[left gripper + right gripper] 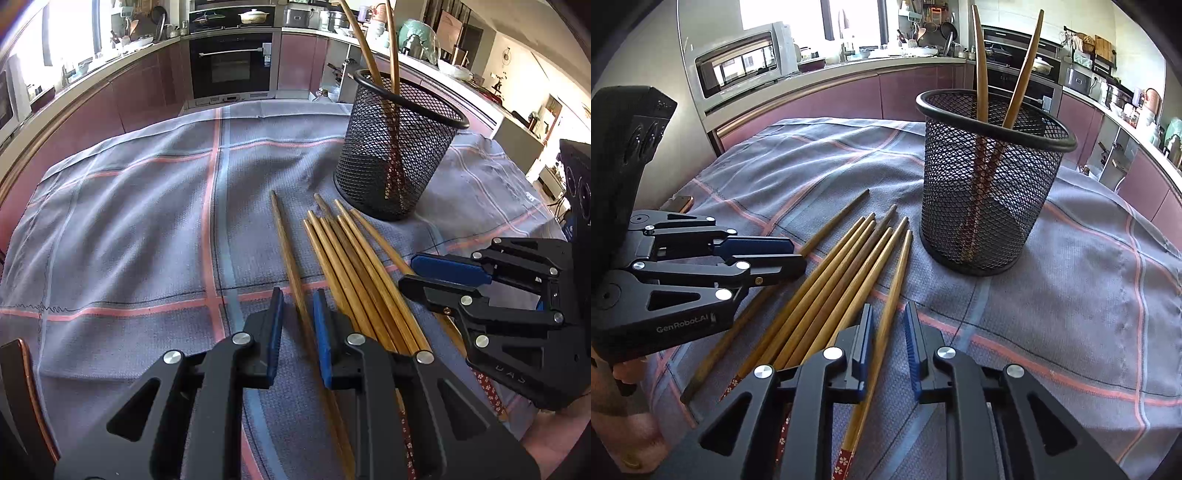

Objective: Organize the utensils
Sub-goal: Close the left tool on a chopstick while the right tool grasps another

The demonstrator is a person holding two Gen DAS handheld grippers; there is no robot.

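Several bamboo chopsticks point(354, 258) point(842, 266) lie side by side on the checked cloth, tips toward a black mesh basket point(391, 155) point(990, 192). Two chopsticks point(980, 66) stand in the basket. My left gripper point(298, 295) point(799, 254) straddles the leftmost, separate chopstick point(286, 236). Its blue pads sit narrowly apart with a small gap on each side of the stick. My right gripper point(888, 310) point(406, 269) straddles the rightmost chopstick point(899, 266) the same way, pads close but not pressing. Both sticks rest on the cloth.
The grey cloth point(129, 221) with pink and blue stripes covers the table. The basket stands just beyond the chopstick tips. Kitchen counters, an oven point(231, 62) and a microwave point(738, 66) ring the table. A phone point(679, 203) lies at the cloth's left edge.
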